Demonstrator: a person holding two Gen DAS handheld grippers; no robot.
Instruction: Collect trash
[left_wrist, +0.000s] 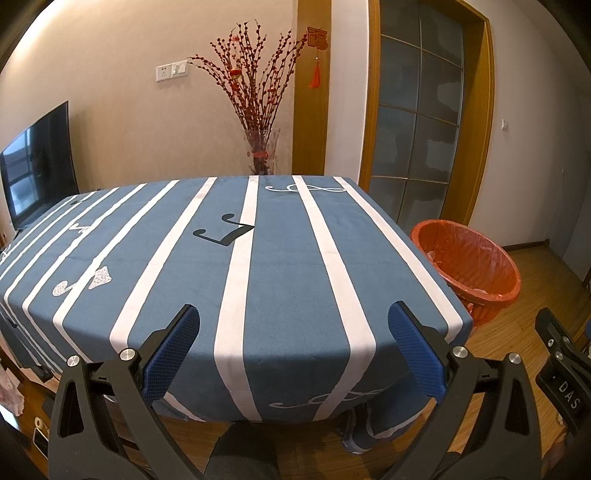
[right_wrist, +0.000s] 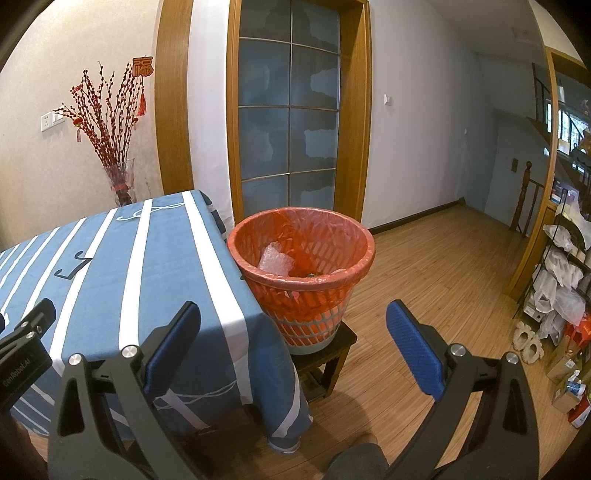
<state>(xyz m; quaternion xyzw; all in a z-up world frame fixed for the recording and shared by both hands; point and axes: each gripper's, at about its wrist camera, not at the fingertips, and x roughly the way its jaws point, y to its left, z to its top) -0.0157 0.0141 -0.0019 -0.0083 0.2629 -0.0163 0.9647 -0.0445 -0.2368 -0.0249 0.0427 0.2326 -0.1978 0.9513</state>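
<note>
1. Two grippers are seen, each spread wide with nothing between the fingers. The left gripper (left_wrist: 293, 325) is held above the near edge of the surface (left_wrist: 280, 280), whose blue-and-white striped cloth shows no loose trash on its visible part.
2. The right gripper (right_wrist: 293, 325) is held over the cloth's corner and the wooden floor (right_wrist: 436, 280), pointed toward the bin (right_wrist: 301, 266).
3. The bin, lined with a red bag, is set on a small dark stool (right_wrist: 325, 354) just beside the surface's right edge.
4. Inside the bin, a piece of bubble wrap (right_wrist: 275, 260) is visible; other contents cannot be made out.
5. Such trash is judged light, soft and crushable; a pinch on a free edge or bunched fold would be expected to hold it.
</note>
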